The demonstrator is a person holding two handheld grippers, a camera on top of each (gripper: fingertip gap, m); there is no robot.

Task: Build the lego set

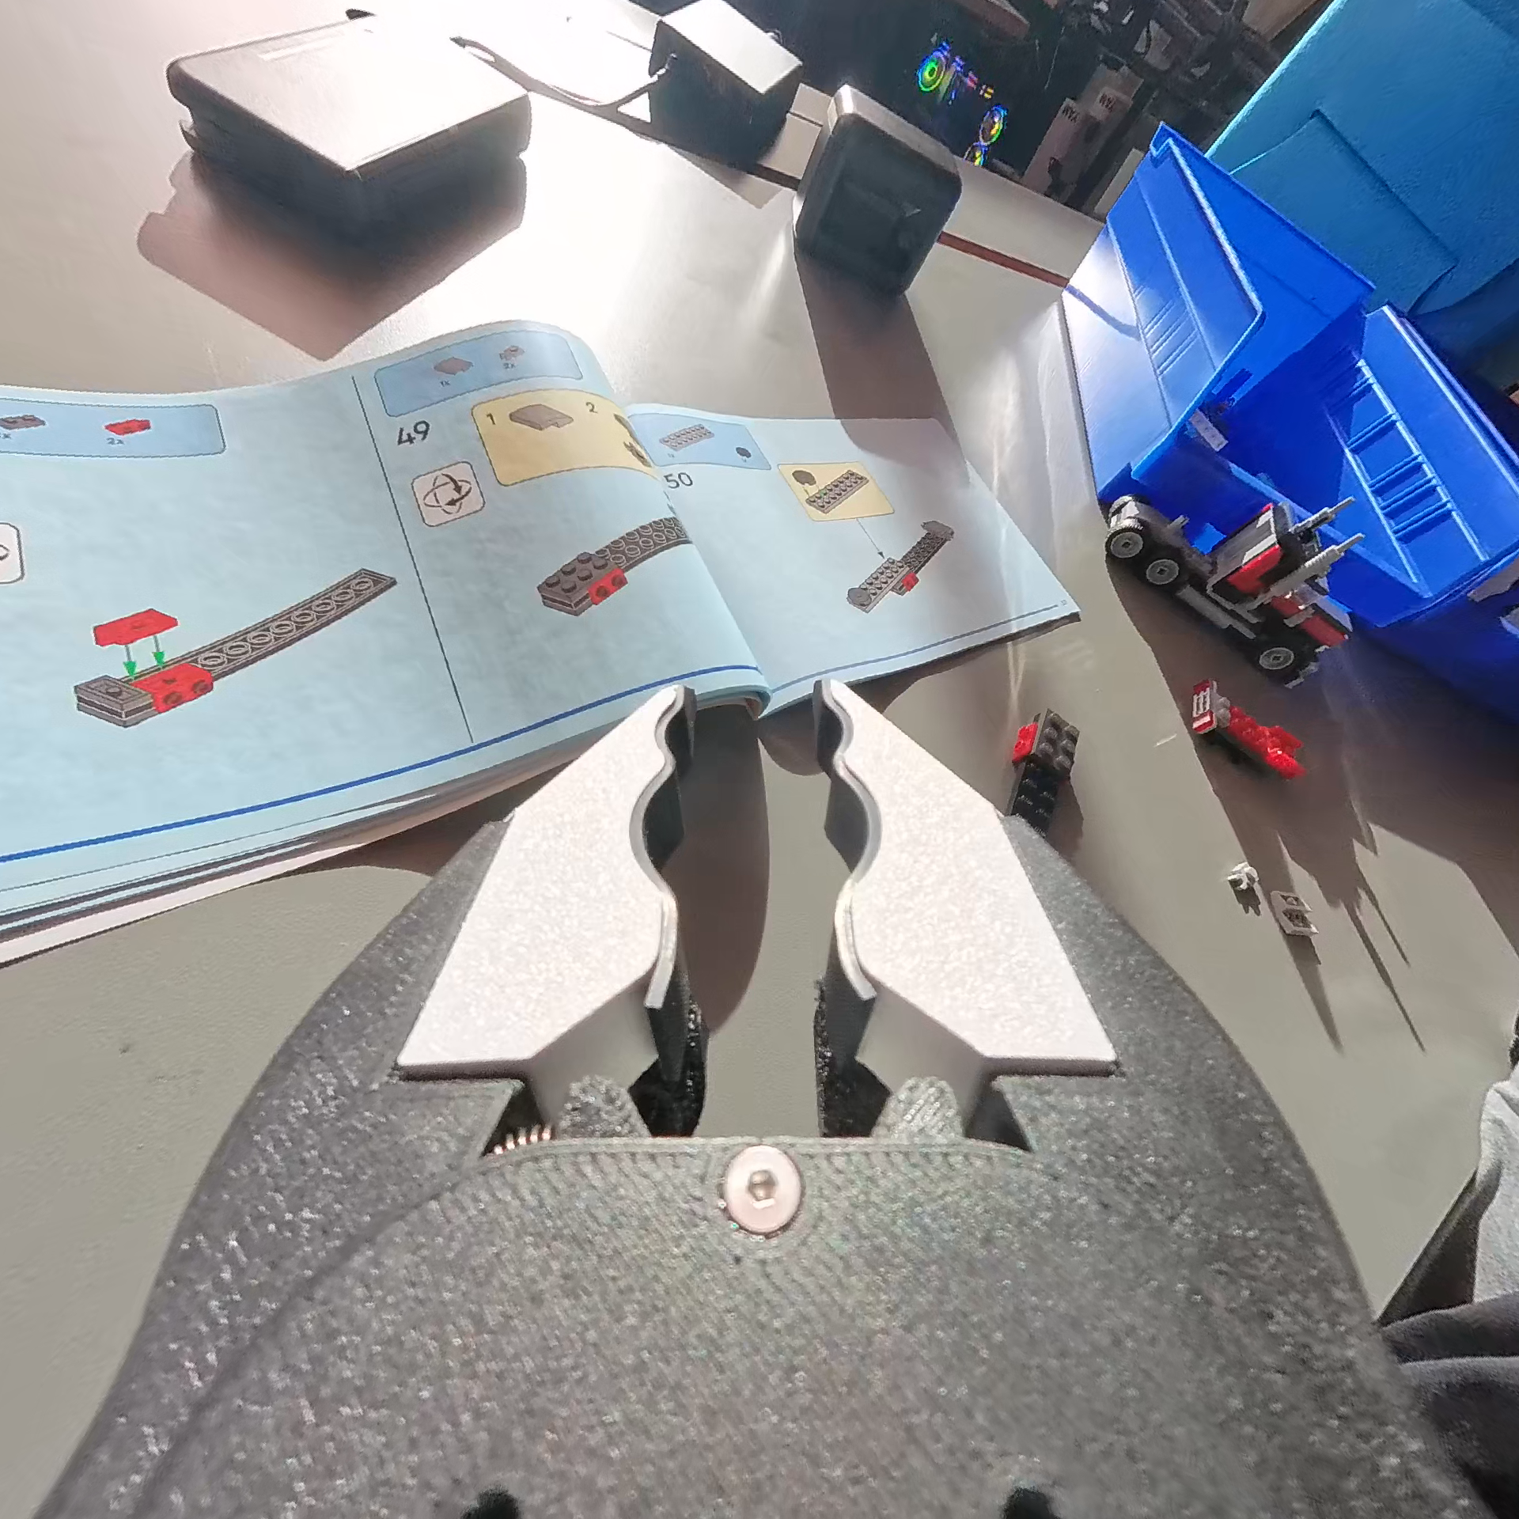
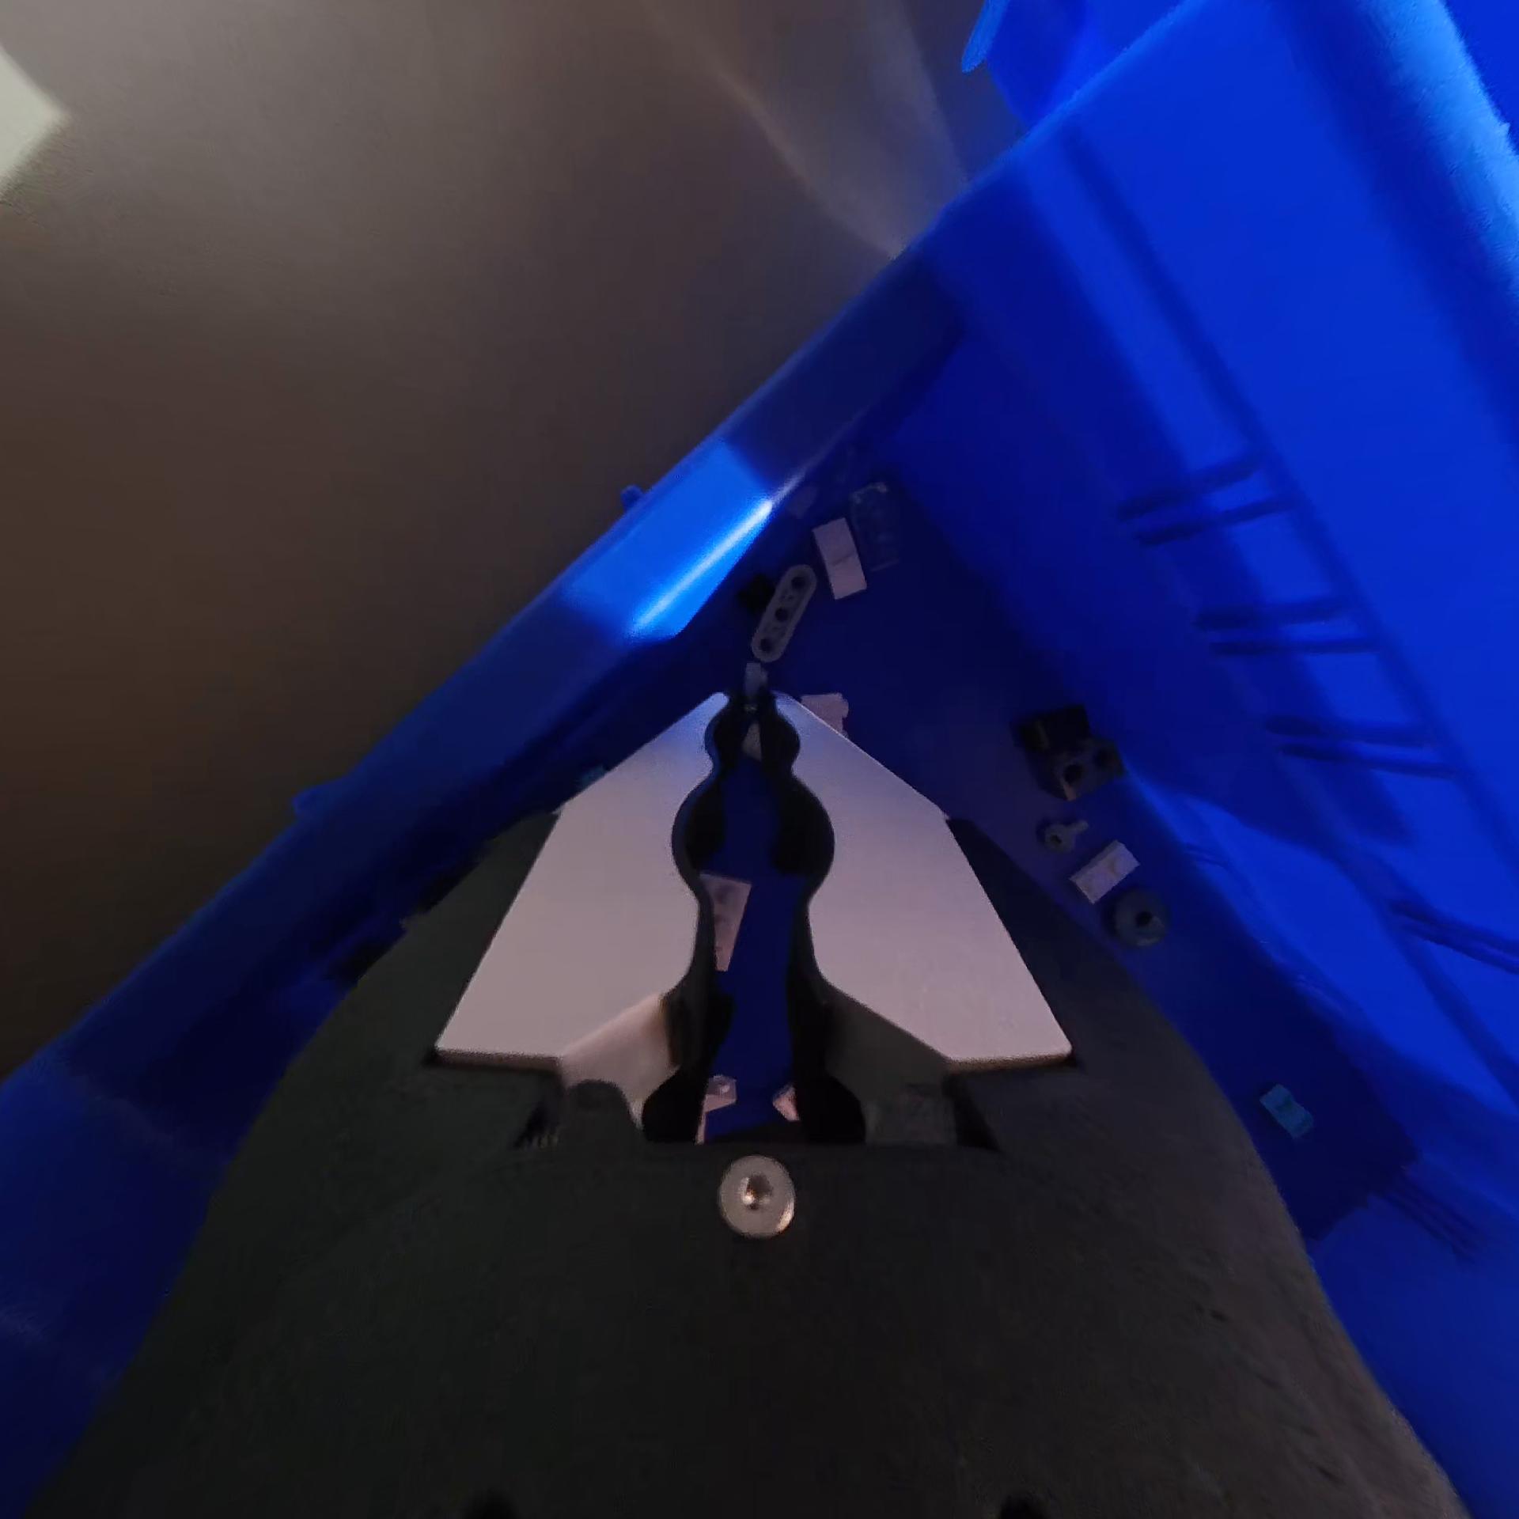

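Observation:
My left gripper (image 1: 752,699) is open and empty, low over the grey table in front of the open instruction booklet (image 1: 411,575). To its right lie a black and red brick stack (image 1: 1044,756), a red sub-build (image 1: 1241,727), two small pale pieces (image 1: 1290,912) and a part-built red and black truck (image 1: 1233,592). My right gripper (image 2: 752,699) is inside the blue bin (image 2: 674,559), with its jaws nearly together on a small grey lego piece (image 2: 752,681) at the tips. Loose pieces lie on the bin floor: a grey holed plate (image 2: 782,612), a white tile (image 2: 838,559) and a black brick (image 2: 1068,752).
The blue bin (image 1: 1233,370) stands at the table's right side, behind the truck. A flat black case (image 1: 345,107) and a black cube (image 1: 879,189) sit at the far side of the table. A person's sleeve shows at the right edge (image 1: 1496,1192). Some 55 cm of space lies between my two pairs of fingers. Measured from the fingertips, the black brick (image 2: 1068,752) is 8 cm or so from the right gripper and 55 cm from the left.

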